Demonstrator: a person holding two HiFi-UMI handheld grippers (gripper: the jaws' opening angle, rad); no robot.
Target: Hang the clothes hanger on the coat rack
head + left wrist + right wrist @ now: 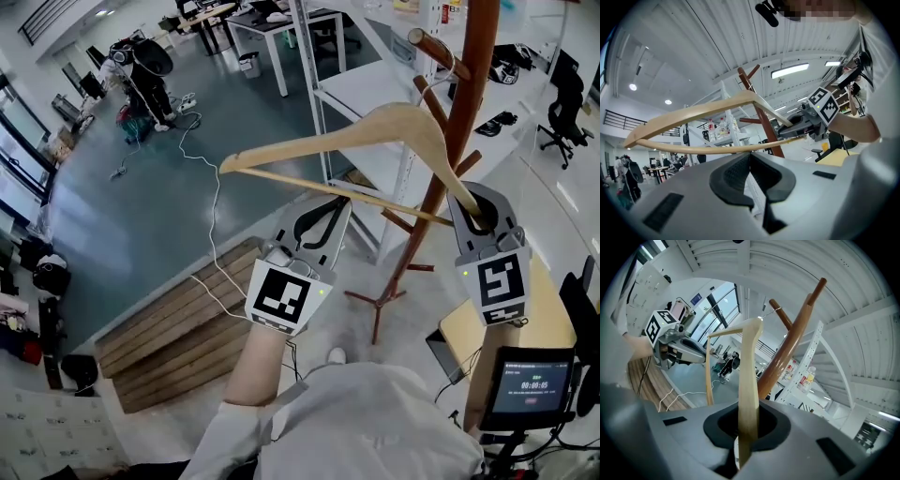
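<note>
At the coat rack [478, 56], your right gripper [480, 214] clamps the shoulder end of the wooden hanger [375, 124], nearer the rack. Your left gripper [328, 214], jaws together, sits under its bar [375, 195]. The hook [455, 67] lies up ahead at the upper peg [429, 42]; seated or not, can't tell.

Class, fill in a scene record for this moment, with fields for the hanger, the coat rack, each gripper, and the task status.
Hanger: wooden clothes hanger, held up beside the rack
Coat rack: brown wooden coat rack, upright, pegs angled upward
Right gripper: right gripper shut on one end of the hanger's arm
Left gripper: left gripper has its jaws together, tips at the lower bar; contact unclear
Hook: metal hook at an upper peg; whether it is seated cannot be told
Task status: hanger not released
</note>
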